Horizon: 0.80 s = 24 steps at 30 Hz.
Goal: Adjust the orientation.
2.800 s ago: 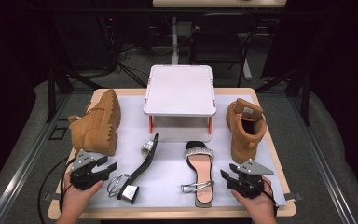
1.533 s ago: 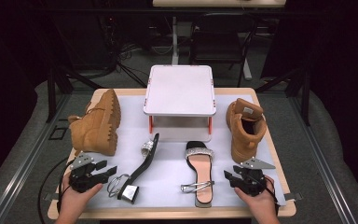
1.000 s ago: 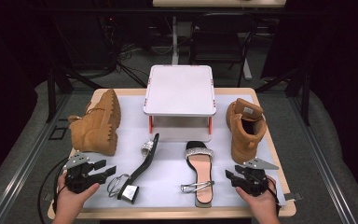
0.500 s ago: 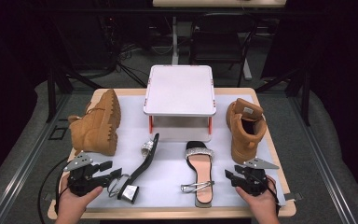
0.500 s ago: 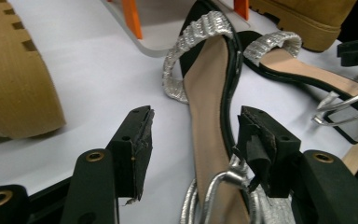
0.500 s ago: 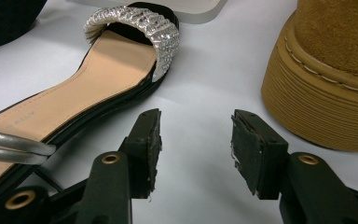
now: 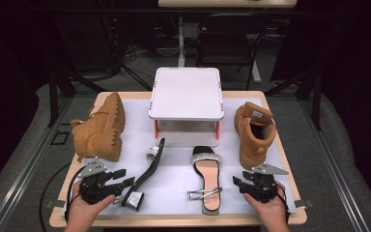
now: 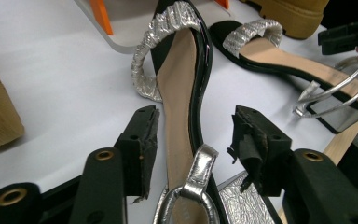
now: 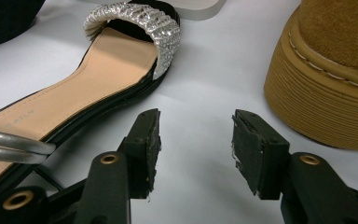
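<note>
A black sandal with a silver strap (image 7: 148, 169) lies on its side left of centre. My left gripper (image 7: 124, 181) is open, and in the left gripper view (image 8: 193, 135) its jaws stand either side of that sandal's (image 8: 179, 70) heel end without pressing on it. The matching sandal (image 7: 206, 181) lies flat on its sole right of centre. My right gripper (image 7: 236, 182) is open beside it. In the right gripper view (image 9: 196, 135) only white table shows between the jaws, with this sandal (image 9: 98, 70) to the left.
A white raised stand (image 7: 186, 94) sits at the back centre. One tan boot (image 7: 99, 128) lies on its side at left; the other (image 7: 253, 130) stands upright at right, its sole (image 9: 326, 88) close to my right gripper. The table's front edge (image 7: 174, 220) runs just under both hands.
My left gripper has slid right and slightly toward the front edge, bringing its jaws around the side-lying sandal's heel end. The right gripper has drifted slightly toward the front edge.
</note>
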Each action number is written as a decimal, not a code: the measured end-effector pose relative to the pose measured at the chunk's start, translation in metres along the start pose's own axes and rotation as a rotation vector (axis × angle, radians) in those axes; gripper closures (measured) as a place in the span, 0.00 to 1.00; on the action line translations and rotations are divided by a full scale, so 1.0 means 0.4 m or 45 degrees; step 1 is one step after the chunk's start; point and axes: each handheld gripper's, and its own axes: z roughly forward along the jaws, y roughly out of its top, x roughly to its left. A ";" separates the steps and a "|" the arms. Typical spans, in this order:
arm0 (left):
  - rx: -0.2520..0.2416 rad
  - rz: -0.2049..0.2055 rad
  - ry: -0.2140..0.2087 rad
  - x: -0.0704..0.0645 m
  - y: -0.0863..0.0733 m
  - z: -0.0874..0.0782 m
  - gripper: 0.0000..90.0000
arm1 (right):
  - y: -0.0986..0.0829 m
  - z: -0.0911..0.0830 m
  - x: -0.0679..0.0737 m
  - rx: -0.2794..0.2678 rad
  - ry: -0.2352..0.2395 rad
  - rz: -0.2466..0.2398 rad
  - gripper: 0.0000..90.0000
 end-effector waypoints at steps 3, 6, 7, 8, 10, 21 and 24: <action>0.026 0.011 0.007 -0.003 -0.004 0.011 0.63 | 0.000 0.000 0.000 0.001 0.001 -0.002 0.57; 0.051 0.024 0.019 -0.003 -0.006 0.016 0.70 | 0.000 0.000 0.000 0.000 0.002 -0.001 0.57; 0.047 0.014 0.014 -0.002 -0.007 0.017 0.71 | 0.000 -0.001 0.000 0.000 0.003 -0.001 0.57; 0.046 0.006 0.012 -0.001 -0.008 0.016 0.73 | 0.000 0.000 0.000 -0.001 0.004 0.000 0.57; 0.047 0.005 0.004 0.001 -0.007 0.014 0.77 | 0.000 0.000 -0.001 -0.001 0.004 0.001 0.57; 0.056 0.028 -0.052 -0.007 -0.001 0.020 0.90 | 0.000 0.001 -0.002 0.002 0.011 0.004 0.56; 0.063 0.045 -0.055 -0.012 0.003 0.022 0.90 | 0.000 0.001 -0.002 0.002 0.010 0.007 0.56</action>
